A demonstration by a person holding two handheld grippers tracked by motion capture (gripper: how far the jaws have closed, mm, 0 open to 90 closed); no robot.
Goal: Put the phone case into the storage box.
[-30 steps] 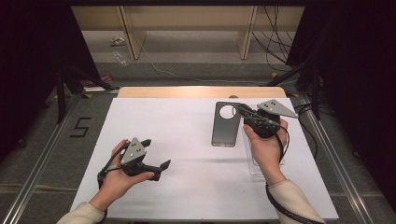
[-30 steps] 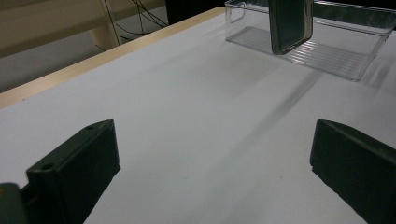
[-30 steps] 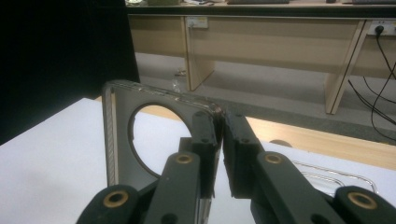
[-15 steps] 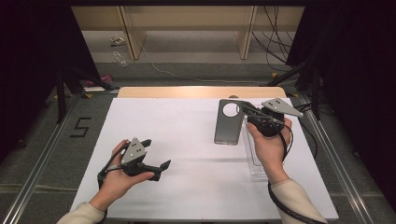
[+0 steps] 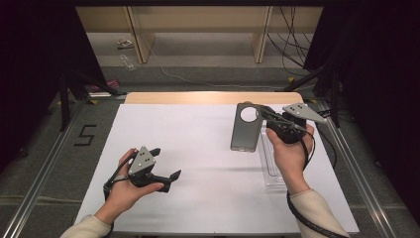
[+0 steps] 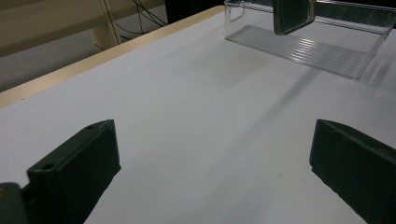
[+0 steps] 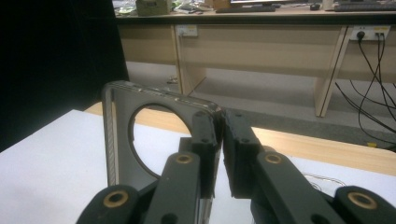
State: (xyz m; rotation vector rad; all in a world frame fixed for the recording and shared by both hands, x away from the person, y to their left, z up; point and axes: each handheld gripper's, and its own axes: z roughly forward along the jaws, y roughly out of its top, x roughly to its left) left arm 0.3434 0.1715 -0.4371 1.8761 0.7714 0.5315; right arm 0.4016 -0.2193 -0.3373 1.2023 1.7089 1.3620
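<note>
The right hand-held gripper (image 5: 263,115) is pinching only the top corner of the case (image 5: 245,128), dangling it above the counter (image 5: 198,148) beside the tray (image 5: 275,163); such a thin edge grip may be slipping. The left hand-held gripper (image 5: 166,166) is resting wide open, empty.

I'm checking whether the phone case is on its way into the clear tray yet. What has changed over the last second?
Very little. The right gripper stays shut on the edge of the grey phone case, held above the table beside the clear tray; it has drifted only slightly to the right. The left gripper stays open and in place over the white table, holding nothing.
</note>
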